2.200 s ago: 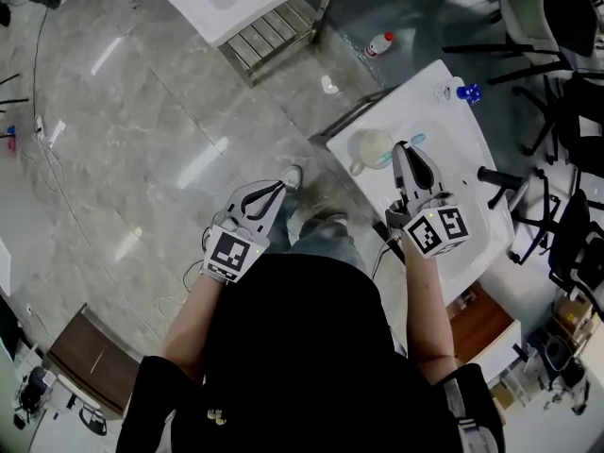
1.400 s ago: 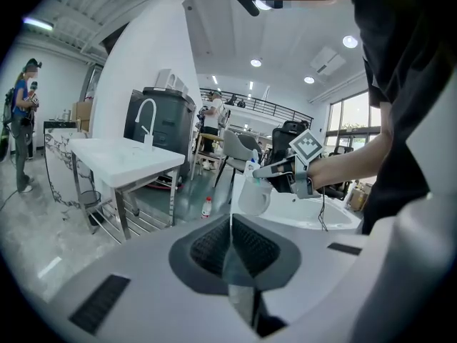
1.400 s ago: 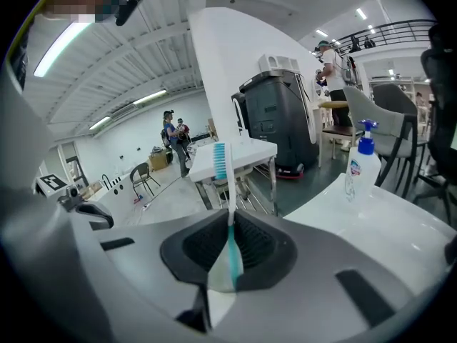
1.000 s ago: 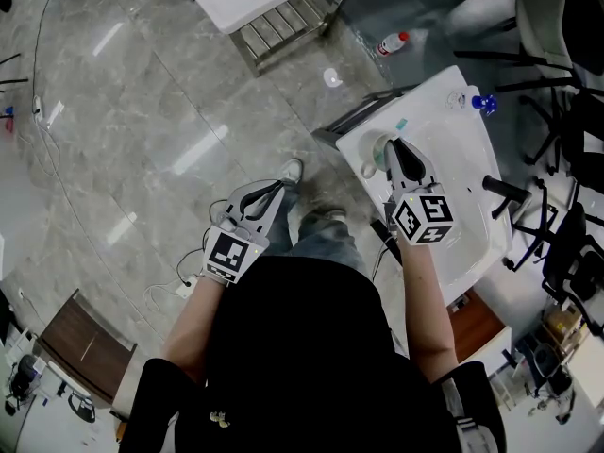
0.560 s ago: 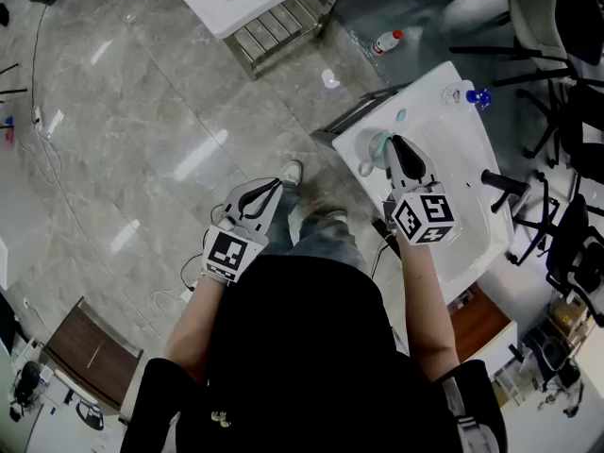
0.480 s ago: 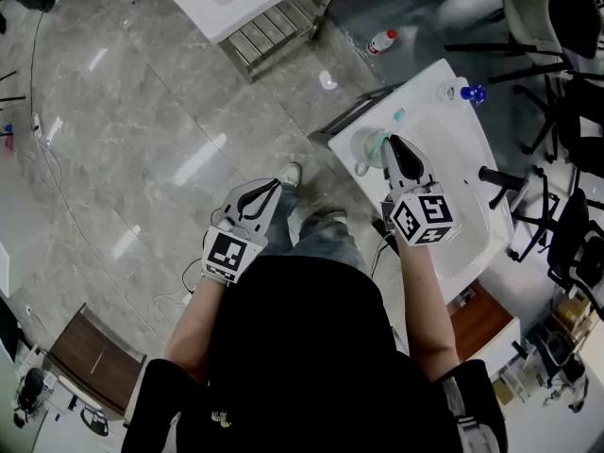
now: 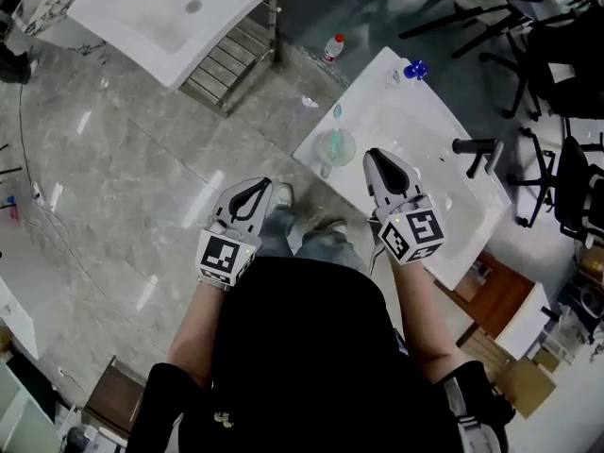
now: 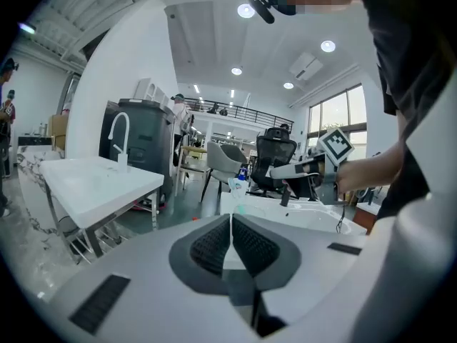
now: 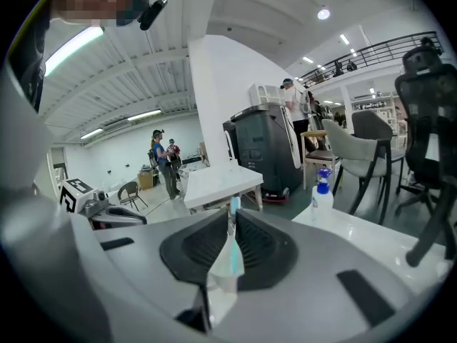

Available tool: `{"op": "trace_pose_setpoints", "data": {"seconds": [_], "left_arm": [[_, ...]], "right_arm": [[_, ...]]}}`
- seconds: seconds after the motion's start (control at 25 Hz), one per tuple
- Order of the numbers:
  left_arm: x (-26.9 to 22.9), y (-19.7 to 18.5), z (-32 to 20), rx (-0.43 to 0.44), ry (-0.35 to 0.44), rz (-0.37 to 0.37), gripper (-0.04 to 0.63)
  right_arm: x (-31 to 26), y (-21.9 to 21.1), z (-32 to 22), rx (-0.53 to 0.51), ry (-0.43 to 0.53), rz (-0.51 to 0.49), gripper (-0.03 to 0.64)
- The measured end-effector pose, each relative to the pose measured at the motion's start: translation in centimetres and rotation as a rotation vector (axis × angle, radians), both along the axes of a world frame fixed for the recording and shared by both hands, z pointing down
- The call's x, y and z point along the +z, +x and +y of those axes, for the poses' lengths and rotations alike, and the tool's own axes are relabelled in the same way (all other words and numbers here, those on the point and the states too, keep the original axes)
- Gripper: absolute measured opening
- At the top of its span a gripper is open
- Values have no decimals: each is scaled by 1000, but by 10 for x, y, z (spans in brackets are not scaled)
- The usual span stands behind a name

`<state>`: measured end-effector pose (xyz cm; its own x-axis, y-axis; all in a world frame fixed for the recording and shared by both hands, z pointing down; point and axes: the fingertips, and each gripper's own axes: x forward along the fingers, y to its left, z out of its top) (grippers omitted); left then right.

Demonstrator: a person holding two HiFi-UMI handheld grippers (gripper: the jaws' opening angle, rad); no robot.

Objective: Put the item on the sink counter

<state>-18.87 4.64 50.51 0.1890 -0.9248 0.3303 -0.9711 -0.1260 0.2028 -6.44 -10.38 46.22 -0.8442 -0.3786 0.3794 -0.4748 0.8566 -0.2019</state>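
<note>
My right gripper (image 7: pixel 377 159) hovers over the white sink counter (image 7: pixel 420 125), just right of a pale green cup (image 7: pixel 332 146) that has a teal stick (image 7: pixel 337 111) standing in it. In the right gripper view its jaws (image 9: pixel 233 216) are shut on a thin white-and-teal item (image 9: pixel 230 259) that runs down the slit between the pads. What the item is I cannot tell. My left gripper (image 7: pixel 261 185) hangs over the floor beside the person's legs. Its jaws (image 8: pixel 231 219) are shut with nothing between them.
A black faucet (image 7: pixel 472 147) and a blue-capped bottle (image 7: pixel 412 69) stand on the counter. A second white sink (image 7: pixel 179 8) on a metal frame stands at the far left. A small bottle (image 7: pixel 333 47) lies on the floor. Office chairs (image 7: pixel 566 64) crowd the right side.
My right gripper has drawn back from above the cup and risen, so the cup now shows left of its tips. My left gripper has risen a little. The head view has shifted.
</note>
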Motion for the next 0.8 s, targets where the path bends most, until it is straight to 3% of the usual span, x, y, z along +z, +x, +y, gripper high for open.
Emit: {"op": "trace_pose_setpoints", "data": {"seconds": [0.32,0.8], "left_arm": [[-41,57,-57,176,79,-32,28],[-67,144,-107,410,101,-17,28]], "right_arm": [[-38,85,-3,161,44,-69,49],[-68,199,11,386,74,-85,49]]}}
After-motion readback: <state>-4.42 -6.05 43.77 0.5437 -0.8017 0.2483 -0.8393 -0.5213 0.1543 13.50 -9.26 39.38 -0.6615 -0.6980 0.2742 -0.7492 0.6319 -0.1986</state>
